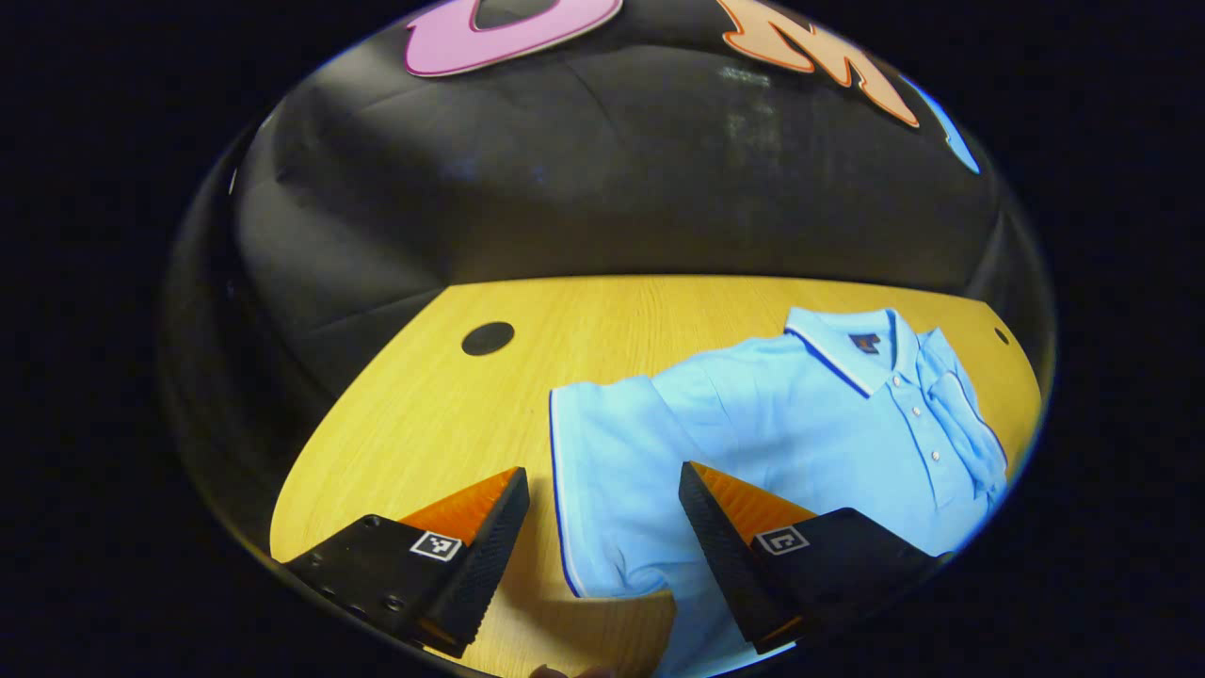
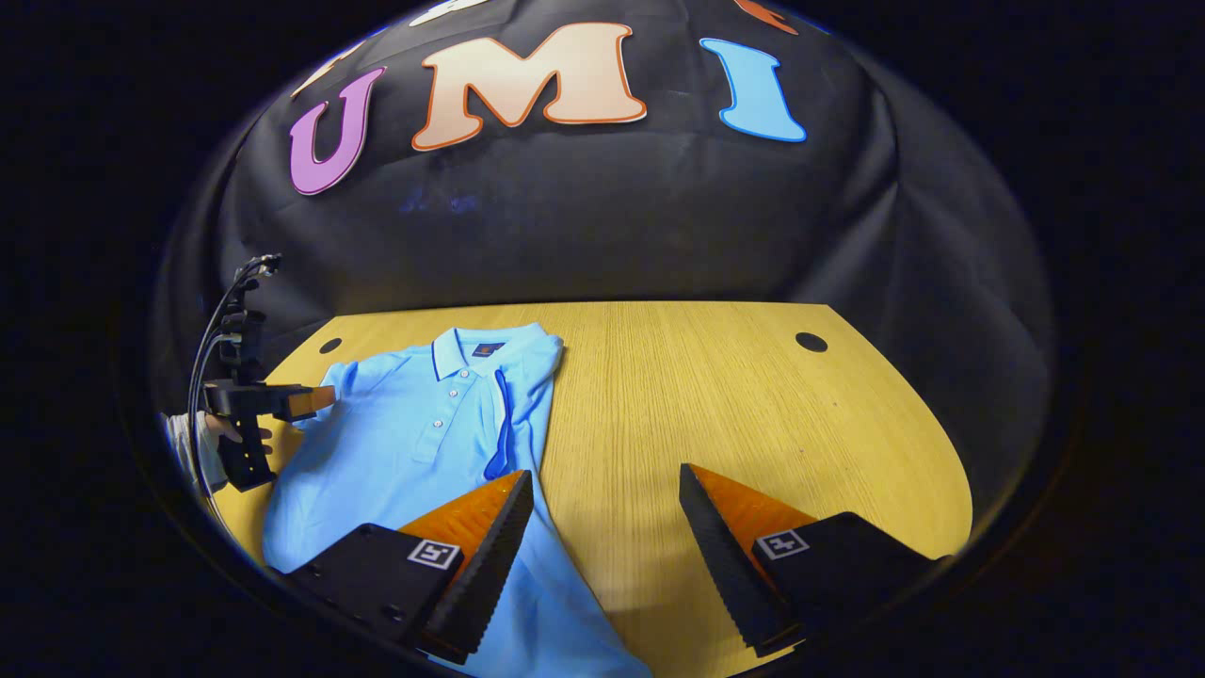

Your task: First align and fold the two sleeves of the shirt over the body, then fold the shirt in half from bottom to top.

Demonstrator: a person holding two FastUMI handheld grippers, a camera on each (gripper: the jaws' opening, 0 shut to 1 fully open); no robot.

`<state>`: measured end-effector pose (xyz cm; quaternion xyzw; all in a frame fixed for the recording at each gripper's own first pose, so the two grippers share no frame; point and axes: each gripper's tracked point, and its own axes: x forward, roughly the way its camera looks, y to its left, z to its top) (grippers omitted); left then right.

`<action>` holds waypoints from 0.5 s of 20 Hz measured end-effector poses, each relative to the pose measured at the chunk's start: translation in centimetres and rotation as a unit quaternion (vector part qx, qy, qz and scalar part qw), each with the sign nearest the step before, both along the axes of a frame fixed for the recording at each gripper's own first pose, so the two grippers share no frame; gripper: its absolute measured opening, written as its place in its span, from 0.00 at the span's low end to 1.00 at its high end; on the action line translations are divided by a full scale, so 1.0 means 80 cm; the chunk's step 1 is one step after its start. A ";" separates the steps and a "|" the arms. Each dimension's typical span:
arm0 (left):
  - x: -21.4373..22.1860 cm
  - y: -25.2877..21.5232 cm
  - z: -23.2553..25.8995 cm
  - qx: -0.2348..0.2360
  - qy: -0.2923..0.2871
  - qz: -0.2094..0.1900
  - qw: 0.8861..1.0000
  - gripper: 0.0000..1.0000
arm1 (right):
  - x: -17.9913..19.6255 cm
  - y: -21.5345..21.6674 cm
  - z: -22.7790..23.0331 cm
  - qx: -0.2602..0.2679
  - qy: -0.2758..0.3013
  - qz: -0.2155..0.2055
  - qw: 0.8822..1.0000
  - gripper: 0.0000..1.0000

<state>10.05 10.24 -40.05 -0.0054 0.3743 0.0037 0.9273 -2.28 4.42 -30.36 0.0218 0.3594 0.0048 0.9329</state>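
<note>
Shirt (image 1: 800,424) flat on table (image 1: 424,414), left tool (image 1: 602,490) gaping above sleeve (image 1: 602,490)

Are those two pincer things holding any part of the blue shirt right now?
No. The left gripper and right gripper are both open, above the shirt and table, gripping nothing.

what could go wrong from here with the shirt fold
1. The left gripper is open over the unfolded sleeve; a shallow pinch might catch only the hem.
2. The folded sleeve lies loose over the shirt and may slide off when the cloth is tugged.
</note>
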 end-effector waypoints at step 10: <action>0.006 -0.035 -0.005 -0.073 -0.005 -0.018 0.997 0.07 | -0.041 0.019 0.015 -0.005 0.004 0.013 1.000 0.98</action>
